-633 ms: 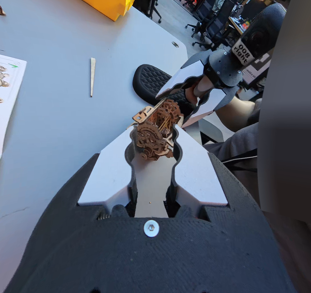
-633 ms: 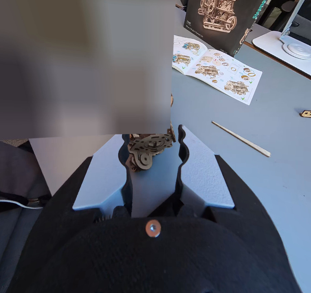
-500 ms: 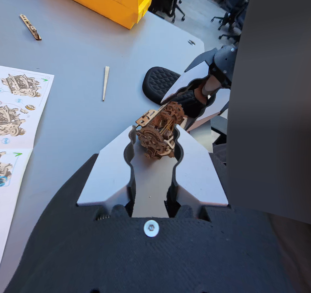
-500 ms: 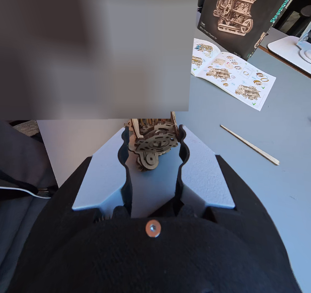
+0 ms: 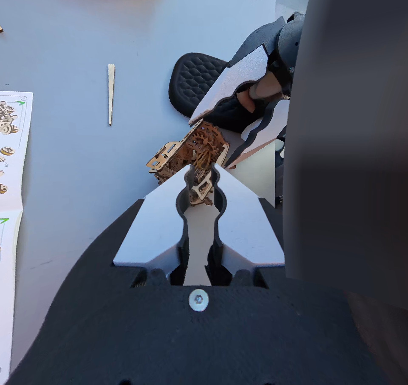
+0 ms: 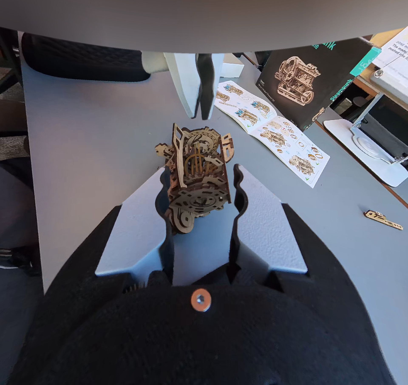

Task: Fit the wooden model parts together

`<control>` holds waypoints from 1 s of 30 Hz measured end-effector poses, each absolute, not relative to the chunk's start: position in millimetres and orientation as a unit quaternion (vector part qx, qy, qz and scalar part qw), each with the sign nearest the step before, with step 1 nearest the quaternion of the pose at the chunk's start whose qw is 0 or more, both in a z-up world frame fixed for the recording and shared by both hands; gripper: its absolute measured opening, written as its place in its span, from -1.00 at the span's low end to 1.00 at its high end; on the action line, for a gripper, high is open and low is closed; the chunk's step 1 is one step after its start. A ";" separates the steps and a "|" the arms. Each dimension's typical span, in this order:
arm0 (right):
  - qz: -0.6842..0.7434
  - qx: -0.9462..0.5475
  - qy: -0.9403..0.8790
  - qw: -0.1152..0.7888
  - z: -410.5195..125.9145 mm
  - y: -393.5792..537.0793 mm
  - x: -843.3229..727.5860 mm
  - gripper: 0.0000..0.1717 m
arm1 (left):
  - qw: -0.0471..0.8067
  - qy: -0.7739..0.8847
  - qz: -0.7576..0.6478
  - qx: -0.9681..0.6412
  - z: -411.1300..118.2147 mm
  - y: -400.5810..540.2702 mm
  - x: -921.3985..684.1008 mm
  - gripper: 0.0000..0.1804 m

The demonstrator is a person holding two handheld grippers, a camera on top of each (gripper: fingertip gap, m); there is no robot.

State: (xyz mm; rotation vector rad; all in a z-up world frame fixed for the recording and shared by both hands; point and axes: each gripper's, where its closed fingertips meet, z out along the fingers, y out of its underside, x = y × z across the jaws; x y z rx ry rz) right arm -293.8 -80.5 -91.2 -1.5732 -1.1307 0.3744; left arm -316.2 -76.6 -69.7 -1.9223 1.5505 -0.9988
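wooden model (image 6: 196,175), base hidden by tongs

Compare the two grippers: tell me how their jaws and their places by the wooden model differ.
Jaws: the left gripper has only a slim gap; the right gripper stands wide apart.
Place: the right gripper straddles the wooden model, with a clear gap at one pad; the left gripper's tips hang clear of the model's far end.
Shared: white fingers, wavy black pads; neither grips the model.
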 end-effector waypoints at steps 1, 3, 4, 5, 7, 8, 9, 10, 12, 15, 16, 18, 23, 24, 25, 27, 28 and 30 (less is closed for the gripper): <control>0.156 -0.668 -0.481 0.546 -94.0 -80.9 -293.3 -0.34 | 0.235 0.568 -0.361 -0.702 -70.7 -75.9 -314.4 -0.88; 0.156 -0.665 -0.487 0.544 -96.0 -83.8 -294.3 -0.34 | 0.222 0.570 -0.362 -0.703 -73.7 -76.3 -310.1 -0.87; 0.155 -0.662 -0.490 0.546 -95.5 -84.6 -294.6 -0.35 | 0.215 0.572 -0.362 -0.703 -75.2 -76.5 -308.0 -0.86; 0.152 -0.660 -0.491 0.547 -94.8 -84.8 -294.7 -0.36 | 0.208 0.575 -0.359 -0.705 -77.4 -76.1 -306.8 -0.86; 0.149 -0.660 -0.494 0.546 -94.5 -84.2 -295.1 -0.36 | 0.193 0.585 -0.341 -0.710 -83.0 -73.4 -307.3 -0.85; 0.148 -0.661 -0.495 0.545 -94.5 -83.6 -295.2 -0.36 | 0.187 0.590 -0.334 -0.711 -84.6 -72.2 -307.4 -0.84; 0.146 -0.661 -0.496 0.544 -94.1 -83.4 -295.6 -0.36 | 0.187 0.591 -0.330 -0.712 -84.5 -70.4 -306.8 -0.84; 0.150 -0.659 -0.498 0.543 -92.9 -84.7 -296.5 -0.36 | 0.188 0.592 -0.329 -0.712 -82.8 -69.1 -306.5 -0.84; 0.171 -0.653 -0.499 0.543 -87.4 -90.0 -297.2 -0.36 | 0.196 0.588 -0.332 -0.711 -75.5 -66.3 -308.0 -0.84; 0.208 -0.654 -0.500 0.529 -76.7 -94.5 -282.8 -0.38 | 0.215 0.571 -0.349 -0.711 -67.6 -63.1 -314.9 -0.72; 0.212 -0.660 -0.500 0.519 -74.3 -90.8 -272.2 -0.41 | 0.216 0.562 -0.354 -0.716 -69.6 -63.1 -318.9 -0.66; 0.205 -0.676 -0.503 0.498 -73.5 -73.4 -245.7 -0.46 | 0.210 0.541 -0.370 -0.725 -77.6 -65.9 -324.2 -0.54; 0.323 -0.656 -0.506 0.456 -58.1 -57.2 -239.5 -0.56 | 0.243 0.534 -0.392 -0.709 -79.3 -70.2 -315.7 -0.62; 0.335 -0.647 -0.508 0.460 -51.8 -60.2 -248.0 -0.56 | 0.245 0.541 -0.387 -0.706 -76.7 -71.2 -312.8 -0.64; 0.328 -0.644 -0.512 0.464 -50.4 -61.7 -255.3 -0.53 | 0.244 0.549 -0.380 -0.703 -74.7 -73.1 -309.7 -0.64; 0.292 -0.650 -0.533 0.456 -61.2 -67.9 -268.1 -0.33 | 0.252 0.570 -0.346 -0.701 -73.8 -72.4 -306.6 -0.64; 0.271 -0.655 -0.541 0.453 -68.2 -70.6 -273.0 -0.33 | 0.259 0.583 -0.326 -0.698 -74.7 -70.7 -306.3 -0.67; 0.254 -0.655 -0.548 0.454 -78.3 -76.9 -283.4 -0.31 | 0.259 0.599 -0.311 -0.691 -77.7 -71.7 -304.1 -0.77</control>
